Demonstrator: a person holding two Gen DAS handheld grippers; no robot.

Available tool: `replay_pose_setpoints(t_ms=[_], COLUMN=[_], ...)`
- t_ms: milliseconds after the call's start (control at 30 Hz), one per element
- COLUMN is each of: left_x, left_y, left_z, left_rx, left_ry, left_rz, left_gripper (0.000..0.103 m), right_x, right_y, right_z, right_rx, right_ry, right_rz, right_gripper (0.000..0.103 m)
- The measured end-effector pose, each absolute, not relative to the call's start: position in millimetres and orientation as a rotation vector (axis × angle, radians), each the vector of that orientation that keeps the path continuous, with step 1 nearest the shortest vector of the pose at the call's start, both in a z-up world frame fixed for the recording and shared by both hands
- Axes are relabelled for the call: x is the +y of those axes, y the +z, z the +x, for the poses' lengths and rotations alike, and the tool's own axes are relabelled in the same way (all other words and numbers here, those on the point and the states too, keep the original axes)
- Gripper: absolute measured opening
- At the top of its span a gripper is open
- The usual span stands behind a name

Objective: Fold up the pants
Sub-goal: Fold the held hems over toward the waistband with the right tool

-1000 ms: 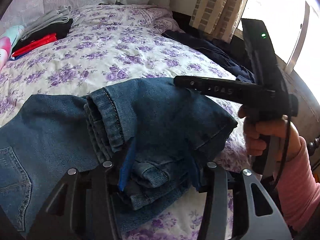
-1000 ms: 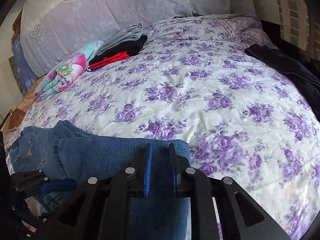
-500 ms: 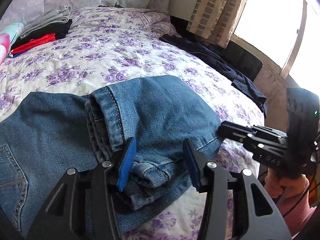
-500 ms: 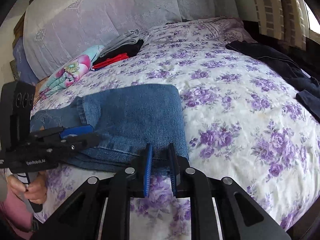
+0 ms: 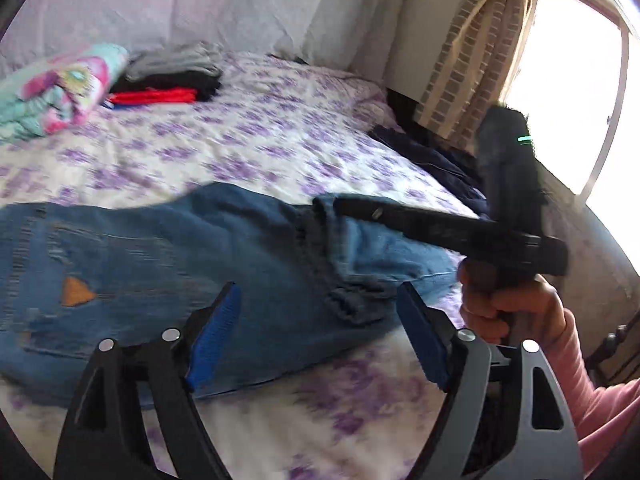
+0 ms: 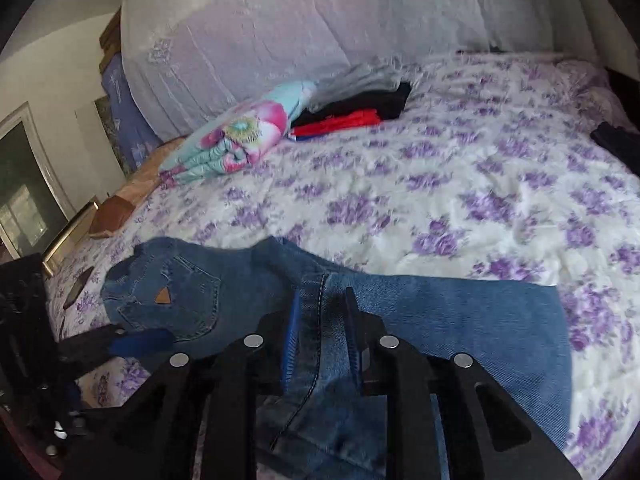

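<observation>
Jeans (image 6: pixel 400 320) folded over on bed (image 6: pixel 440 184), near its front edge. Left gripper (image 5: pixel 320 336) jaws spreading wide, nothing between. Right gripper (image 6: pixel 320 336) jaws opening, hem seam between, pads look clear. Denim thick, floppy, heavyish, not slippery; grab stacked hems or fold edge.

A home bedroom: floral-sheeted bed (image 6: pixel 460 184), curtained window (image 5: pixel 572 92).

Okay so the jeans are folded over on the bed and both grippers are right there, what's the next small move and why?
Probably draw both grippers back clear of the jeans. The left gripper is opening with its blue pads apart and no denim pinched; the right gripper is opening too, its pads astride the stitched hem. The fold already lies on the floral bedspread, so letting go cleanly should keep it flat.
</observation>
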State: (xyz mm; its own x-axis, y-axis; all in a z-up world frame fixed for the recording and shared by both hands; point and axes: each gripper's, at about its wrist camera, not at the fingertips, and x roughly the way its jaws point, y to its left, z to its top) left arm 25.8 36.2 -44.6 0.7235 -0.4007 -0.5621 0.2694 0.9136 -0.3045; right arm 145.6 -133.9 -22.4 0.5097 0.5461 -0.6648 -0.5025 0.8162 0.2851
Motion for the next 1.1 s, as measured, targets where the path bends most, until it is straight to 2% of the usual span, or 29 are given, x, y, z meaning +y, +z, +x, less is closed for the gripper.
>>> replay_pose_setpoints(t_ms=[67,267,333,433,633,733,900,1100], left_x=[53,89,85,74,65,59,51,52], left_y=[-47,-59,-58,-58,-65,-73,-76,-75], left_z=[21,8,3,5,11,11,8,4], left_rx=[0.67,0.695,0.677,0.664,0.684,0.684,0.683,0.684], left_ry=[-0.322,-0.298,-0.291,-0.29,-0.281,-0.252,-0.221,-0.212], left_rz=[-0.212,-0.272,-0.232,-0.186,-0.165,-0.12,-0.066,-0.072], left_gripper=[0.08,0.081,0.081,0.087,0.091,0.092,0.094,0.094], right_x=[-121,-135,-141,-135,-134,-127,-117,-116], right_y=[-46,-5,-8,-52,-14,-44,-50,-52], right_z=[163,113,92,88,58,64,56,54], right_rx=[0.886,0.734,0.71,0.824,0.703,0.796,0.742,0.732], right_ry=[0.601,0.595,0.588,0.559,0.562,0.532,0.484,0.486], right_rz=[0.005,0.05,0.068,0.022,-0.009,-0.063,-0.127,-0.14], right_gripper=[0.036,0.035,0.035,0.034,0.035,0.036,0.041,0.041])
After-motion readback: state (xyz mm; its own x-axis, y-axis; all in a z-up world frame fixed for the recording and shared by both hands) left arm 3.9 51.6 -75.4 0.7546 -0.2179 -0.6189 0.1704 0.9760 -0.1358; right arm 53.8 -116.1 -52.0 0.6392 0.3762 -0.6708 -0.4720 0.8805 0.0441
